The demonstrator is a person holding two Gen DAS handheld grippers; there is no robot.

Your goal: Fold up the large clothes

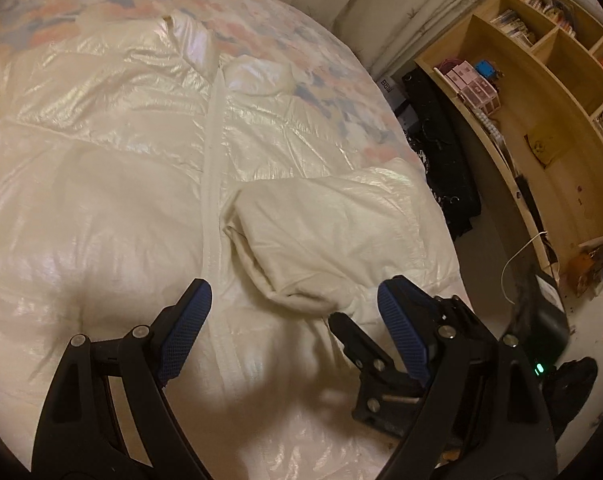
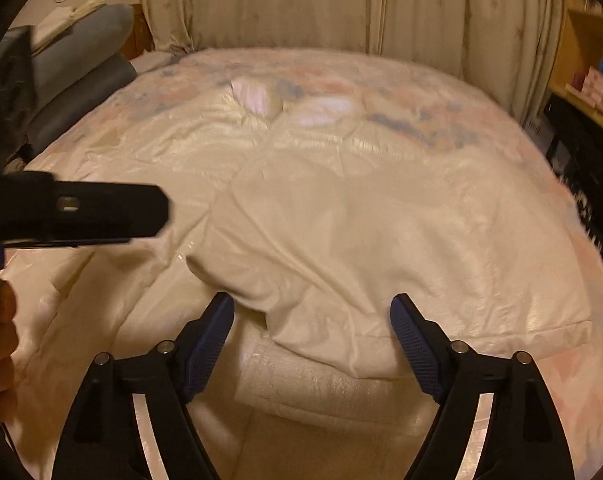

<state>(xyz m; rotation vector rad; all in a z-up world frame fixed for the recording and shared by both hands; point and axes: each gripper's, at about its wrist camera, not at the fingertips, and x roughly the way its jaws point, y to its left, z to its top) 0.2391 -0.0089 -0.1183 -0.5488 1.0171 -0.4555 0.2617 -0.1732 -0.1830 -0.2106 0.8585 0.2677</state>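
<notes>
Padding in the glossy white jacket (image 1: 141, 128) was judged soft and slippery, best gripped at the folded sleeve (image 2: 341, 280), while both claws (image 1: 293, 316) (image 2: 313, 328) were held wide open, empty.

A large cream-white padded jacket (image 1: 113, 168) lies spread flat, front up, across the bed (image 1: 261, 36), covering most of it. Its shell is glossy and crinkled, quilted in broad panels. A white zipper (image 1: 212, 184) runs straight down the middle and is closed; at the top the collar (image 1: 257, 74) lies open in two puffy halves, showing a paler lining. One sleeve (image 1: 325, 240) is folded inward over the body, lying diagonally on the front panel just beside the zipper, its matte cuff end crumpled near the lower middle. In the right wrist view the same folded sleeve (image 2: 341, 264) drapes over the jacket's hem edge (image 2: 317, 392)
</notes>
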